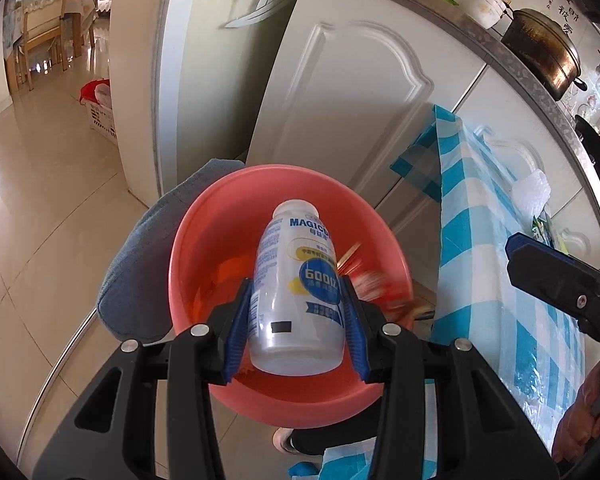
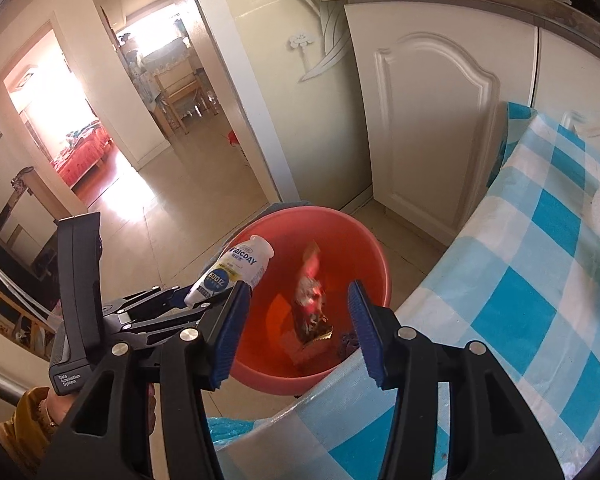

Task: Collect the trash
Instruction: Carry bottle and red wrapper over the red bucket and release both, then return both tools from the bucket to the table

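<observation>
Clamping white bottle [image 1: 296,292] over red basin [image 1: 204,216], left gripper [image 1: 298,328] tilts down; right gripper [image 2: 296,332] spread, empty above the basin.

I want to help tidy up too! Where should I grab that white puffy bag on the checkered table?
Pinch the white crumpled bag across its bunched top, coming down from above. It lies loose on the checkered tablecloth, soft and lumpy, so the fingers can squeeze a fold. The right gripper is open and nearest; the left gripper holds the bottle.
</observation>
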The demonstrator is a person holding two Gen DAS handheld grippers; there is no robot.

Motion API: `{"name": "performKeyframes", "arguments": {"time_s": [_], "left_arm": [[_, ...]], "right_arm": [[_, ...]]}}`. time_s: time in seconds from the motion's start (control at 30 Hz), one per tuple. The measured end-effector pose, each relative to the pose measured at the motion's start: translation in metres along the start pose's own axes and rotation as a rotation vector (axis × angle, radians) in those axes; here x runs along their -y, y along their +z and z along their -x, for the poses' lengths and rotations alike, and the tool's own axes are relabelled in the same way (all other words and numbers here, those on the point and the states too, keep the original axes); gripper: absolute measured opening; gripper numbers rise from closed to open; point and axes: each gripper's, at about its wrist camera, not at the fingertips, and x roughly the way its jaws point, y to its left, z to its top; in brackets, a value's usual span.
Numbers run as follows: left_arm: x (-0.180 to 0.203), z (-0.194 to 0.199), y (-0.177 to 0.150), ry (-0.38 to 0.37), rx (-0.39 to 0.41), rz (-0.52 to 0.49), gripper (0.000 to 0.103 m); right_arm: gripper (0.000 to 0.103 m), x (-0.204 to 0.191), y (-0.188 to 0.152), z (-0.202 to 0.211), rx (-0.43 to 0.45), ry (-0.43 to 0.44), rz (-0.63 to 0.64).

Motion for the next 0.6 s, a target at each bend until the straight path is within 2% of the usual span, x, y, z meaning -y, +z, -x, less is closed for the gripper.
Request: {"name": "performKeyframes", "arguments": {"time_s": [0.03, 0.07, 0.13, 0.17, 0.2, 0.23, 0.27, 0.43, 0.6], "left_arm": [[-0.001, -0.004, 0.001, 0.011, -0.004, -0.005, 0.046], [0.000, -0.008, 0.000, 0.028, -0.011, -0.008, 0.053], [-0.001, -0.014, 0.000, 0.051, -0.022, -0.013, 0.064], [-0.001, -0.015, 0.000, 0.059, -0.022, -0.012, 0.078], [-0.002, -0.015, 0.000, 0.070, -0.020, -0.010, 0.085], [-0.003, -0.014, -0.001, 0.076, -0.016, -0.010, 0.085], [-0.004, -0.013, -0.001, 0.078, -0.017, -0.013, 0.085], [-0.008, -0.003, -0.002, 0.102, 0.013, 0.000, 0.088], [-0.011, 0.019, -0.006, 0.102, 0.151, 0.026, 0.090]], "right_arm": [[0.058, -0.001, 0.000, -0.002, -0.004, -0.002, 0.000], [0.067, 0.000, 0.000, -0.002, 0.001, -0.015, -0.007], [0.073, 0.003, -0.002, 0.001, 0.013, -0.012, -0.029], [0.074, 0.005, -0.003, 0.003, 0.021, -0.007, -0.041], [0.076, 0.008, -0.004, 0.007, 0.030, -0.016, -0.053], [0.087, 0.010, -0.004, 0.010, 0.037, -0.028, -0.065], [0.089, 0.013, -0.006, 0.015, 0.051, -0.029, -0.075], [0.091, 0.028, -0.013, 0.039, 0.114, -0.010, -0.135], [0.092, 0.037, -0.027, 0.060, 0.193, 0.001, -0.151]]}}
